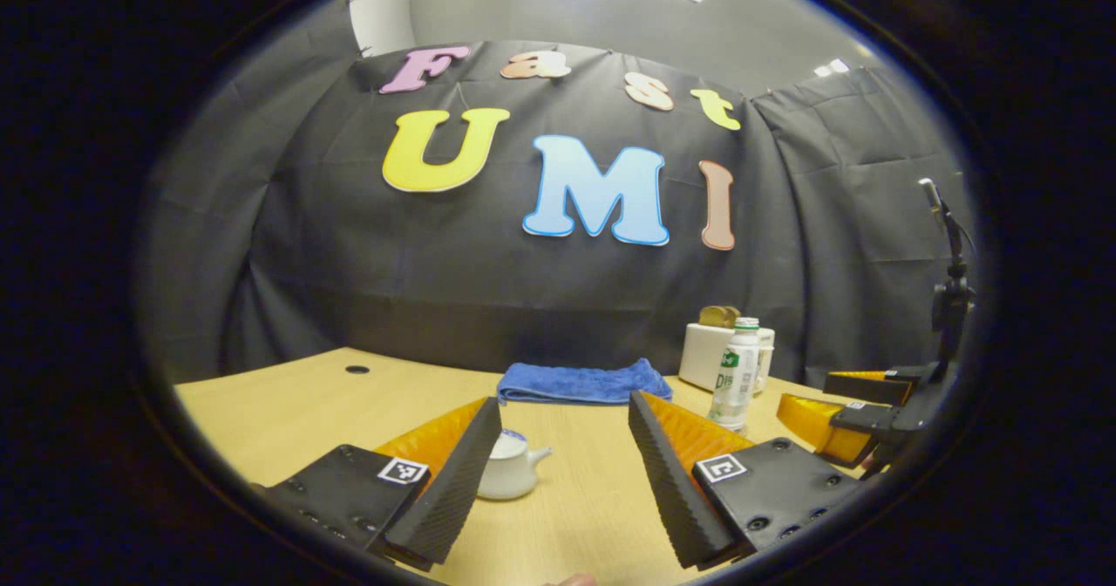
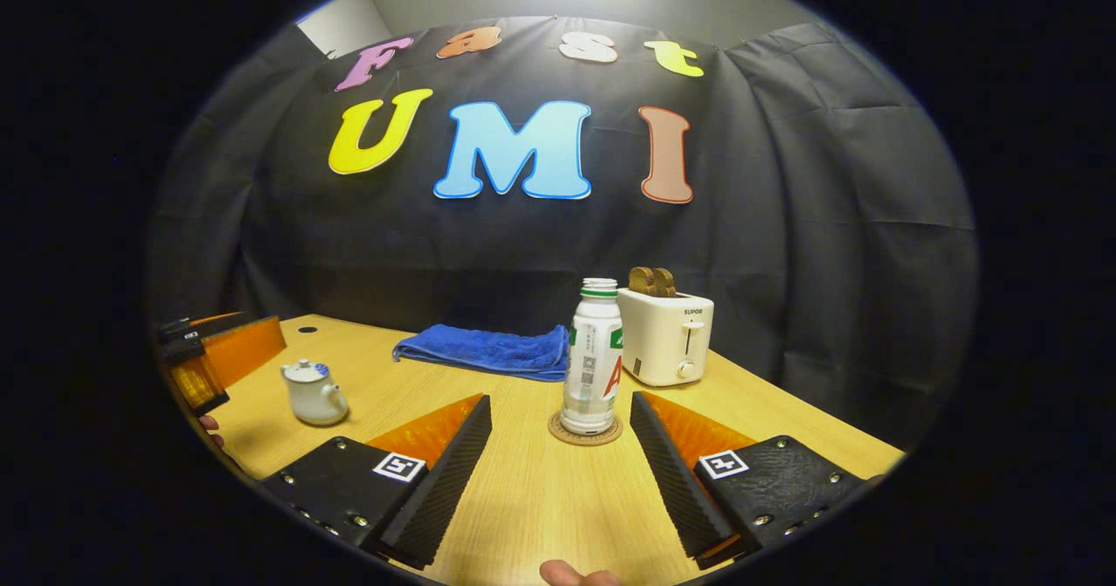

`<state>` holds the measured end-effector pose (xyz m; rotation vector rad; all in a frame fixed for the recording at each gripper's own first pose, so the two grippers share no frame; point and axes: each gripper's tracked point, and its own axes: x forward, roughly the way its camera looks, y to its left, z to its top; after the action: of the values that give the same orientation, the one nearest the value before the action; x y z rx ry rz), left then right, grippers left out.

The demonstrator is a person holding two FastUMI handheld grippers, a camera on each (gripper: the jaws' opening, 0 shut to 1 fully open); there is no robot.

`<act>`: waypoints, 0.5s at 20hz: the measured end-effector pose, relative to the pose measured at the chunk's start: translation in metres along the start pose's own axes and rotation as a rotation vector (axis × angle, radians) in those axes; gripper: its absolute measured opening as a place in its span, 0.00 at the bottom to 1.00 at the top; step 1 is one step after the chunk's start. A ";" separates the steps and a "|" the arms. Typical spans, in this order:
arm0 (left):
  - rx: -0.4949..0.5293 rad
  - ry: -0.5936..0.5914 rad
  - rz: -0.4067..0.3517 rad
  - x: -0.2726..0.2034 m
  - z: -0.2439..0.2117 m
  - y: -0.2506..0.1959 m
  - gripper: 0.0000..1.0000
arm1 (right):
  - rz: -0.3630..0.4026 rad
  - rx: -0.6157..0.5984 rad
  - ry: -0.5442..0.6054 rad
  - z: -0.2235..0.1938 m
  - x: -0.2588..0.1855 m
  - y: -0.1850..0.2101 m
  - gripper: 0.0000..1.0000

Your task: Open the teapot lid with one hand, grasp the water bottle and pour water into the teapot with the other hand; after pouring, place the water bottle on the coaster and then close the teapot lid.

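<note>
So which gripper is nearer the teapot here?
Left. The left gripper has the teapot just ahead by its left finger; the right gripper faces the water bottle, teapot off left.

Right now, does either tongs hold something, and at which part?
Nothing is held. The left tongs and the right tongs are both open, apart from the teapot and the water bottle.

The left claw (image 1: 565,473) hangs above the desk (image 1: 288,412) with its two fingers spread wide, gripping nothing. The right claw (image 2: 562,468) is likewise wide open and level, nothing between its fingers. A fingertip (image 2: 575,575) peeks in beneath it.
</note>
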<state>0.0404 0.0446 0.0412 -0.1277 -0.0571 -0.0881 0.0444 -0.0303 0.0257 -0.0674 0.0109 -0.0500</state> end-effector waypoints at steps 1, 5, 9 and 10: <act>-0.006 -0.002 0.015 -0.008 0.000 -0.002 0.99 | 0.000 -0.001 -0.009 -0.002 -0.006 0.005 0.98; 0.006 0.009 0.050 -0.029 -0.016 -0.013 0.99 | 0.022 0.040 -0.004 -0.017 -0.025 0.030 0.98; 0.064 0.013 0.062 -0.039 -0.028 -0.023 0.99 | 0.050 0.048 -0.026 -0.022 -0.041 0.039 0.98; 0.085 0.013 0.075 -0.039 -0.027 -0.022 0.99 | 0.050 0.058 -0.022 -0.024 -0.040 0.037 0.98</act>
<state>0.0007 0.0224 0.0151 -0.0444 -0.0426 -0.0112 0.0059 0.0071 -0.0001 -0.0097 -0.0109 0.0005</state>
